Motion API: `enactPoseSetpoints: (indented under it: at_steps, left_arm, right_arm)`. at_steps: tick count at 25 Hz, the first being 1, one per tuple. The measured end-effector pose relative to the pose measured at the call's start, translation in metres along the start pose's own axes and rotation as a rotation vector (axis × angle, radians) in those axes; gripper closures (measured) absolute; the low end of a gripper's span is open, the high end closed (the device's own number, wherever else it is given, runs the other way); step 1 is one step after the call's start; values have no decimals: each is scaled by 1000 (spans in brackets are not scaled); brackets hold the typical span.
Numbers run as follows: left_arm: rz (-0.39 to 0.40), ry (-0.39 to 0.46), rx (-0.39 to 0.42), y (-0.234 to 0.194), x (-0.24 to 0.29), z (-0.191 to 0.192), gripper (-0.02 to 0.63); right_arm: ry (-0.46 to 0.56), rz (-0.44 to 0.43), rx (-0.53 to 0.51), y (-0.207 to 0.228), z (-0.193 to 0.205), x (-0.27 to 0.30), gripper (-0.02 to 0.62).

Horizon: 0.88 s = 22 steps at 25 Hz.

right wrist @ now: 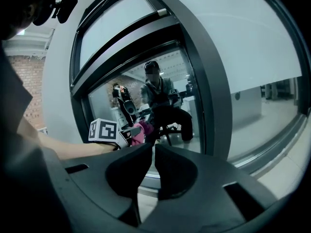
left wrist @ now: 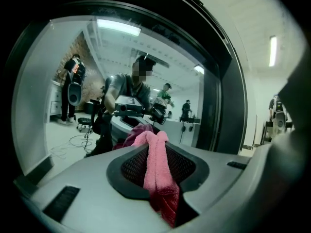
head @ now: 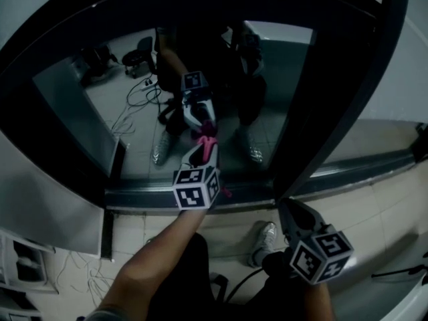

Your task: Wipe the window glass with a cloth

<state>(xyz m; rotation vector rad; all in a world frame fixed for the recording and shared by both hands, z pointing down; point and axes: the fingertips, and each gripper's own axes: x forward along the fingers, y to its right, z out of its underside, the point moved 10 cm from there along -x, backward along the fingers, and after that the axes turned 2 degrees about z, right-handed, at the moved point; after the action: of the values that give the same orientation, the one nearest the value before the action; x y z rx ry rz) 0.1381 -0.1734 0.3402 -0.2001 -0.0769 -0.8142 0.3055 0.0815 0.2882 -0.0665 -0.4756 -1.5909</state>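
Observation:
The pink cloth (head: 208, 142) is pinched in my left gripper (head: 204, 146), which is shut on it and holds it up against the window glass (head: 281, 99) low in the pane, just above the sill. In the left gripper view the cloth (left wrist: 158, 164) hangs bunched between the jaws, its top end at the glass (left wrist: 53, 81). My right gripper (head: 289, 209) hangs lower right, below the sill and away from the glass, shut with nothing in it. From the right gripper view (right wrist: 152, 152) I see the left gripper's marker cube (right wrist: 103, 130) and the cloth (right wrist: 139, 132).
A thick dark frame post (head: 341, 105) borders the pane on the right, with a second pane (right wrist: 272, 81) beyond it. A grey sill (head: 147, 199) runs under the glass. The glass mirrors a person, a stool and floor cables (head: 134, 102). A white shelf unit (head: 23, 263) stands lower left.

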Motion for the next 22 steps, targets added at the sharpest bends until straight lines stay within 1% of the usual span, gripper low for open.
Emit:
enactPoseSetpoints:
  at_steps: [4,9,22]
  left_arm:
    - [35,-11,-3,18,12,3,511]
    - [108,-23,14,48,30,7,511]
    - [215,-45,41,105,68,20,511]
  right_arm:
    - [4,21,18,11,3,-7,577]
    - [11,47,41,23,6,-15,577]
    - [15,119,111,57,22,-39,577]
